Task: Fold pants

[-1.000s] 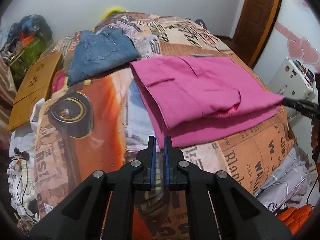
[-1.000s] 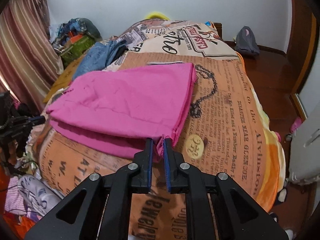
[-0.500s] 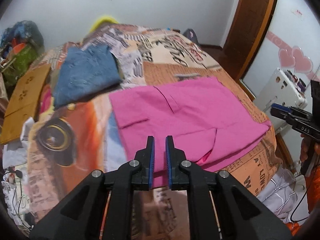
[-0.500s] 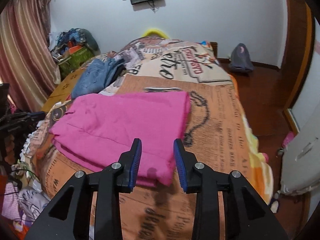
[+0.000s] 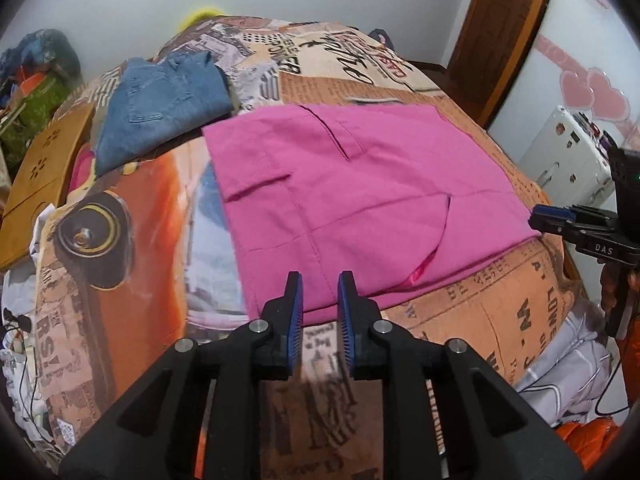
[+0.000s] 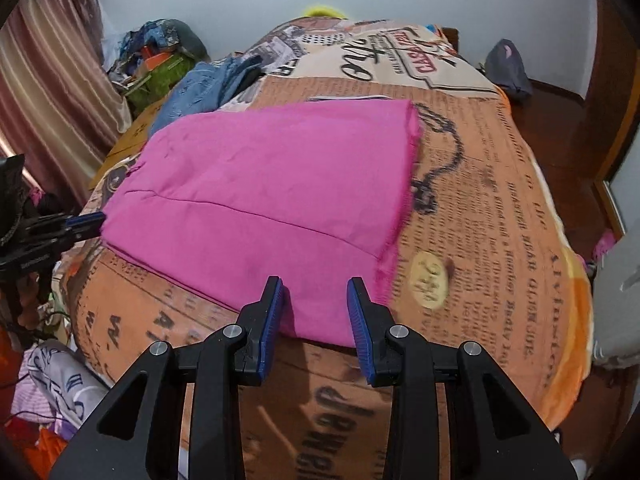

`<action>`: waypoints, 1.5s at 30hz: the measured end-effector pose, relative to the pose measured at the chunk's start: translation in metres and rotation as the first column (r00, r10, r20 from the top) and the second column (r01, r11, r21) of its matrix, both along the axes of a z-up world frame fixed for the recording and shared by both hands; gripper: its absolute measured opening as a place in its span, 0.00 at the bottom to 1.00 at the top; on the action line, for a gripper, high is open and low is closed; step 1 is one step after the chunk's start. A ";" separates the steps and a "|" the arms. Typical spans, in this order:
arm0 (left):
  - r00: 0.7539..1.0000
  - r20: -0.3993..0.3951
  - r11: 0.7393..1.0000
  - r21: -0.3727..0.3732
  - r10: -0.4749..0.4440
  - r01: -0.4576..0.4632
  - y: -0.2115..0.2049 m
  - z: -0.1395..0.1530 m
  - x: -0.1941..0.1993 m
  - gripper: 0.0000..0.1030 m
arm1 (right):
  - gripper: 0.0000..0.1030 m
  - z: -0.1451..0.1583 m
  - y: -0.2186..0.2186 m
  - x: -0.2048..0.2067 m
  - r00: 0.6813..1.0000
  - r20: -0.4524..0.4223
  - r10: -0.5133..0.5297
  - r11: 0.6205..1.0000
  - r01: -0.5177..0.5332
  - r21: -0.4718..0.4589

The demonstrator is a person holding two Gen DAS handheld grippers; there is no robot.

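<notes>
A bed point(image 5: 500, 320) covered by a printed spread point(image 6: 500, 208) of orange newsprint, lettering and a vintage car wheel carried the clothes. The folded pink pants point(image 5: 360, 200) lay flat across its near half, one edge close to the bed's near side. Folded blue jeans point(image 5: 160, 108) rested farther back on the spread, just beside the pants' far corner. A flat wooden board point(image 5: 40, 172) with cut-out patterns lay along the bed's side next to the jeans.
</notes>
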State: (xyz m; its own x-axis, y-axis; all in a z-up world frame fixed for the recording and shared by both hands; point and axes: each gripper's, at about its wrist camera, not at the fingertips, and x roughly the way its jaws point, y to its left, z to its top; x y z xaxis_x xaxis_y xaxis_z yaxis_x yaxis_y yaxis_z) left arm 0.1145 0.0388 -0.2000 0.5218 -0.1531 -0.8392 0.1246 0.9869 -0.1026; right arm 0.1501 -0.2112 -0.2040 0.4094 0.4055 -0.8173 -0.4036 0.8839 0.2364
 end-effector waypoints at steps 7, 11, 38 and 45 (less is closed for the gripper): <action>0.990 0.080 0.993 0.009 0.113 -0.114 0.036 0.036 0.032 0.17 | 0.29 0.027 -0.027 0.023 0.994 0.071 -0.078 0.997 0.080 -0.021; 0.985 0.079 0.988 -0.008 0.153 -0.153 0.055 0.038 0.069 0.19 | 0.34 0.042 -0.033 0.050 0.986 0.118 -0.116 0.993 0.117 -0.004; 0.988 -0.093 0.984 -0.120 0.122 -0.133 0.064 -0.042 0.170 0.01 | 0.43 -0.050 0.012 0.217 0.996 -0.068 -0.049 0.999 0.048 -0.021; 0.992 -0.064 0.994 0.001 0.106 -0.106 0.053 -0.045 0.170 0.01 | 0.04 -0.048 0.021 0.214 1.000 -0.006 -0.016 0.998 0.016 -0.054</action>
State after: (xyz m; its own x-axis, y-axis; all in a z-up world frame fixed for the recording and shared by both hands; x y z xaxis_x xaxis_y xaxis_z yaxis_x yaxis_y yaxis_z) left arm 0.2843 0.0916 -0.2455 0.4808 -0.1022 -0.8709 0.0123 0.9939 -0.1098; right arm 0.3641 -0.1902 -0.2524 0.4103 0.3541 -0.8404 -0.3881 0.9017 0.1904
